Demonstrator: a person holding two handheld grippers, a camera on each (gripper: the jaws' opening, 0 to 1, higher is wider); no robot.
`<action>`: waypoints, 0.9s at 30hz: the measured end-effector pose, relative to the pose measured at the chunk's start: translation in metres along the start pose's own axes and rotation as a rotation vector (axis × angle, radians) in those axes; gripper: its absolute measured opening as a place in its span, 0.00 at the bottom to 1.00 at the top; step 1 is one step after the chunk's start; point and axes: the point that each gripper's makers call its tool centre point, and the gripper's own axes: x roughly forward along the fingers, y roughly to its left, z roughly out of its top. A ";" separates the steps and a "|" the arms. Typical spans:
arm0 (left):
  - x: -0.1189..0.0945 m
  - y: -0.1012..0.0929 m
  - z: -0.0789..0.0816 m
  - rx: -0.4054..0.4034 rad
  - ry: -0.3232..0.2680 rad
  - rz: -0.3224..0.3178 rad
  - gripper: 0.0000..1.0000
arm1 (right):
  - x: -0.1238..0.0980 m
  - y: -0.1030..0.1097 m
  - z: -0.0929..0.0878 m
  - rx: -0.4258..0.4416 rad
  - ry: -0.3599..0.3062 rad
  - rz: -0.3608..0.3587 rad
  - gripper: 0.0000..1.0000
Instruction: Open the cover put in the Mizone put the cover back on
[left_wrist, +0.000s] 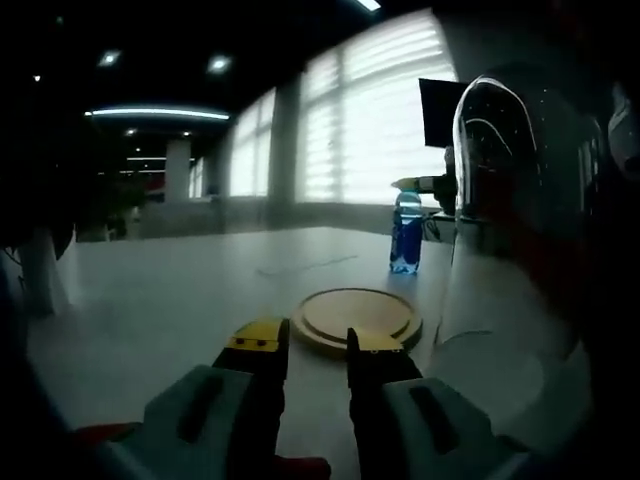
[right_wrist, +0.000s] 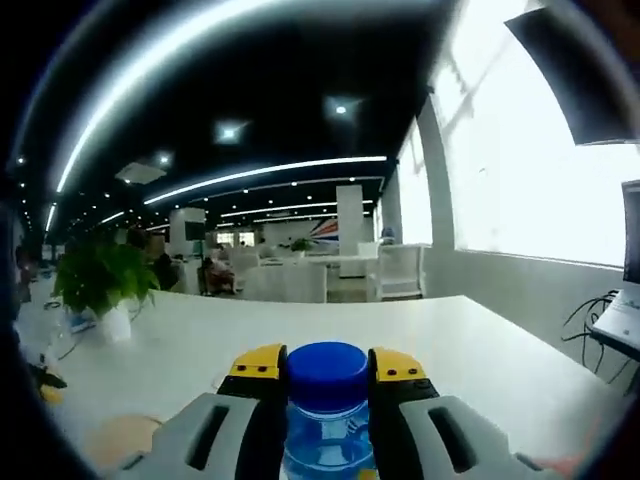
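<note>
Right gripper (right_wrist: 327, 372) clamps the blue-capped clear plastic bottle (right_wrist: 326, 420) over a white table (right_wrist: 480, 350). Left gripper (left_wrist: 318, 345) holds nothing, jaws parted, before a round wooden lid (left_wrist: 360, 318). Dim office, bright blinds.

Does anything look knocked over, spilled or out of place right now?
Nothing stands out. The blue bottle is upright with its cap on, clamped in the right claw. The round wooden cover lies flat on the white table, off its container, ahead of the left claw. No spill is visible.

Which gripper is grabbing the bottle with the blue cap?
The right gripper: the bottle sits between its jaws. The left gripper has nothing between them.
</note>
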 end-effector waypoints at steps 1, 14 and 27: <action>0.000 0.001 0.000 -0.001 0.000 0.002 0.18 | 0.000 0.000 0.000 0.002 -0.002 0.001 0.24; 0.002 -0.002 -0.005 0.005 0.018 0.001 0.18 | 0.002 -0.001 -0.003 0.000 -0.001 0.012 0.26; 0.001 -0.003 -0.005 0.010 0.020 0.004 0.18 | 0.002 -0.001 -0.005 -0.008 -0.003 0.011 0.27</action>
